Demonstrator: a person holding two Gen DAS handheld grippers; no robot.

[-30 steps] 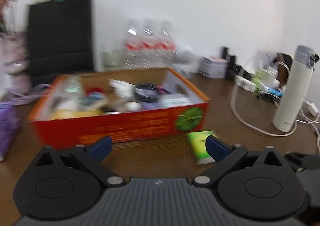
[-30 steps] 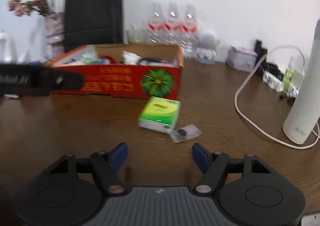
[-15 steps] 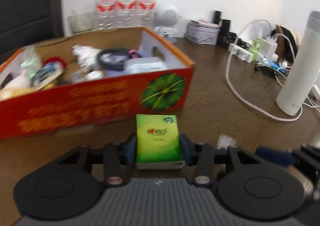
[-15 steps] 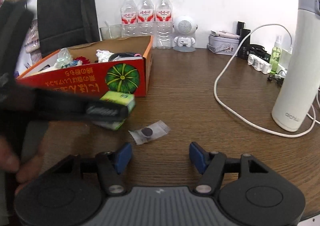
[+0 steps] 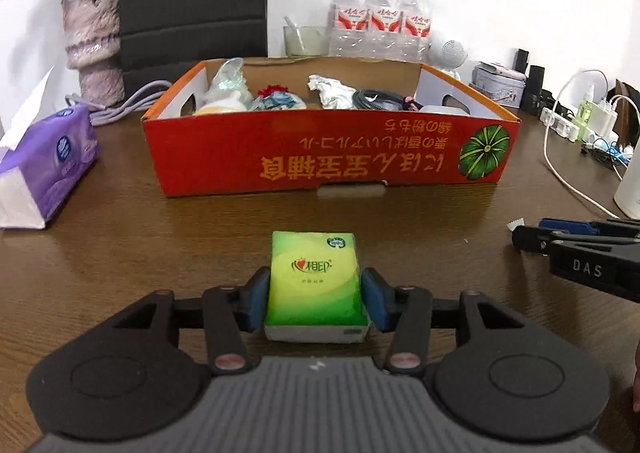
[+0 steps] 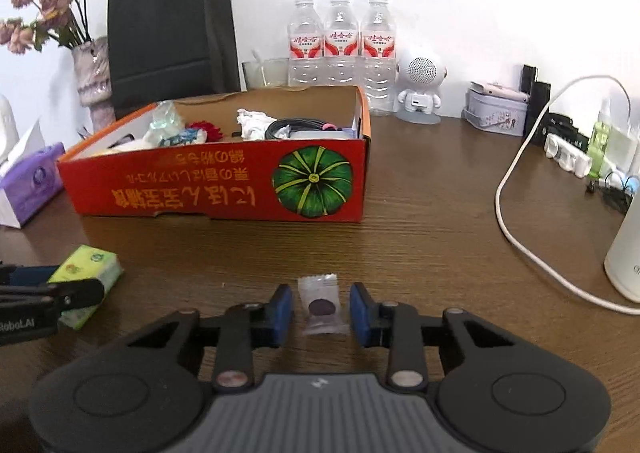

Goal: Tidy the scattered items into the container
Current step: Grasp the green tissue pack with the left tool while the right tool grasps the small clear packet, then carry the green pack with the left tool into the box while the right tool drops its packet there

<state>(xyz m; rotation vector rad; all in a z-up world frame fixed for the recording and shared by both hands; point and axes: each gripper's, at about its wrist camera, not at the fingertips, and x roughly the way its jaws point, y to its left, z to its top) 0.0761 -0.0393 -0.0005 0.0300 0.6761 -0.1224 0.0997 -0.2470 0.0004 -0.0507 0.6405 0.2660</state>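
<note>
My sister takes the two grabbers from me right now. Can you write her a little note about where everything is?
Left gripper: jaws shut on the green tissue pack, still in front of the box, not in it yet.
Right gripper: jaws have just been closing around the small clear packet on the table; a thin gap shows each side, so no grip yet.
Done: the box already holds several items.
Left: put the tissue pack in the box, finish gripping the packet and put it in too.
</note>
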